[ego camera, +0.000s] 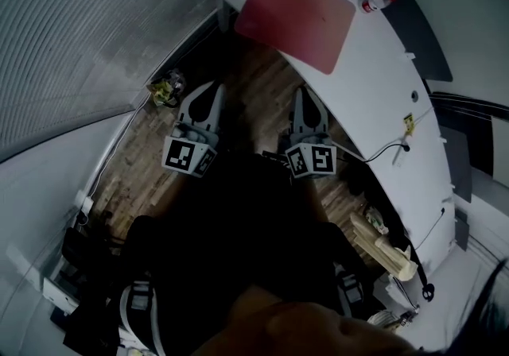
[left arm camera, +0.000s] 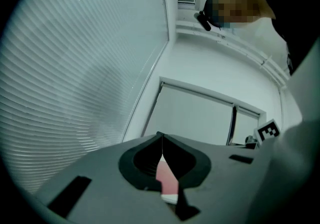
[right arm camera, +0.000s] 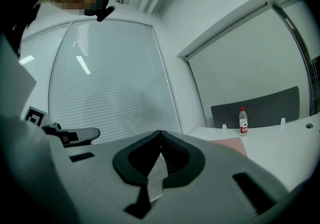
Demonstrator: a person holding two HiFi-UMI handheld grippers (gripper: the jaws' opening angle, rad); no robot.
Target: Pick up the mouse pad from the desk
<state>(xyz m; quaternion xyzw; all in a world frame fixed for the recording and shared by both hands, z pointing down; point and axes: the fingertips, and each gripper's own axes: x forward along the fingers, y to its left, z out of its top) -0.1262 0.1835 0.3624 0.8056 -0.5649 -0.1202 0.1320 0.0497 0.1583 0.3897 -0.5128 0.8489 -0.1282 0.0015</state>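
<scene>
A red mouse pad [ego camera: 296, 17] lies flat on the white desk [ego camera: 382, 84], near its front edge. Both grippers hang over the wooden floor, short of that edge. My left gripper [ego camera: 216, 86] is shut and holds nothing, its tips left of and below the pad. My right gripper [ego camera: 303, 90] is also shut and empty, just below the pad's near corner. In the left gripper view the closed jaws [left arm camera: 161, 138] show a strip of pink pad [left arm camera: 167, 178] behind them. In the right gripper view the pad [right arm camera: 232, 144] lies to the right of the closed jaws [right arm camera: 160, 135].
A small bottle with a red label [ego camera: 378, 2] stands on the desk beyond the pad, also in the right gripper view [right arm camera: 243, 121]. A black cable [ego camera: 394, 148] crosses the desk's right part. Slatted blinds [ego camera: 87, 29] fill the left side. Yellow clutter [ego camera: 165, 90] sits on the floor.
</scene>
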